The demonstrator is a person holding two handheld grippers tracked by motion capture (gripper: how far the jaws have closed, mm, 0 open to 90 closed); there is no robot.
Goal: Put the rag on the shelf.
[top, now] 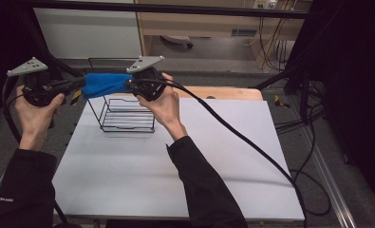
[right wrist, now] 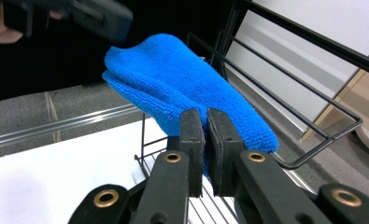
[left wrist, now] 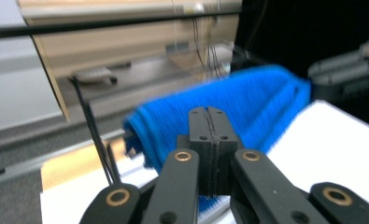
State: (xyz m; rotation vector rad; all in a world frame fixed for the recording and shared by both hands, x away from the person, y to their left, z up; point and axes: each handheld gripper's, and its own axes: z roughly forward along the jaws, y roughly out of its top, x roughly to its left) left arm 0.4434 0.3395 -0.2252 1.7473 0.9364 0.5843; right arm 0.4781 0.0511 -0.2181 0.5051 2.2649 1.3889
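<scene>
Blue microfibre cloth [top: 104, 84], one piece, folded and fluffy, hangs in the air stretched between two hand-held black two-jaw grippers, above the top edge of one black wire rack [top: 127, 114]. At the cloth's nine o'clock end in the high view the left gripper [top: 78, 84] has its jaws pressed flat together; in the left gripper view [left wrist: 209, 122] the cloth [left wrist: 229, 109] lies right behind the closed tips, and whether a fold is pinched between them I cannot tell. At the cloth's three o'clock end the right gripper [top: 130, 84] is closed too, with a thin slit between its jaws; in the right gripper view [right wrist: 205, 122] the cloth [right wrist: 182, 88] runs down into that slit, so it holds the cloth's edge. Two hands carry the grippers, the left hand [top: 35, 114] and the right hand [top: 164, 104], both in dark sleeves, and one thick black cable [top: 242, 137] trails toward five o'clock. The rack stands at about eleven o'clock on one white tabletop [top: 185, 180], which has a bare wooden strip [top: 223, 92] at twelve o'clock. Around the table lies grey floor [top: 346, 156] with loose cables, and wooden furniture [top: 204, 28] stands at the far wall.
</scene>
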